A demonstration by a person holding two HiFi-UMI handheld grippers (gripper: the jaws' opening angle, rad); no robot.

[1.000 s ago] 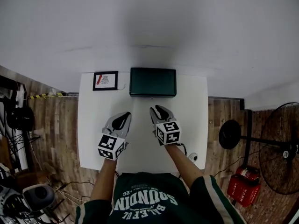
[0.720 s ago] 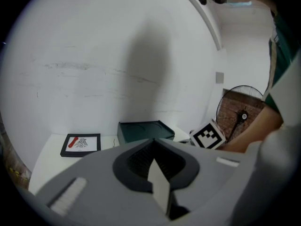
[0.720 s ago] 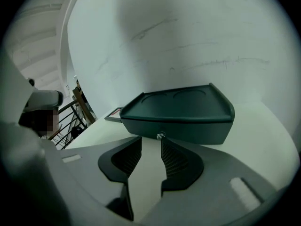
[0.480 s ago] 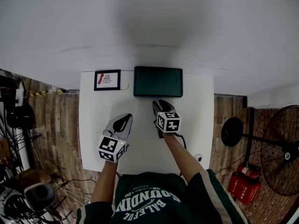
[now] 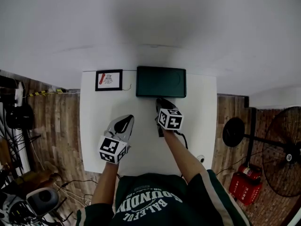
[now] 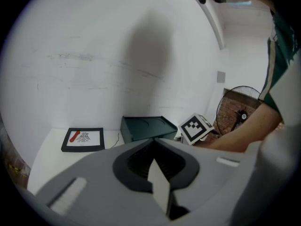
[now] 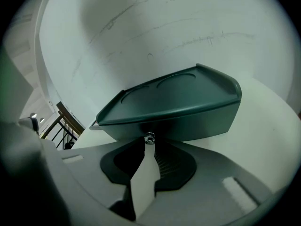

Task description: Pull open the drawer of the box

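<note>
Closing the jaws of the right gripper (image 7: 148, 144) onto the knob (image 7: 149, 137), pinching it, with the drawer (image 7: 188, 124) of the box (image 7: 174, 95) not yet pulled.

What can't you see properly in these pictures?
- Inside the box: its walls hide it in every view.
- The knob: in the head view the right gripper covers it; its fingers have just been closing and grip it.
- Drawing in the framed picture: too small in the head and left gripper views.
- Near edge of the table: head view, the person's shirt hides it.
</note>
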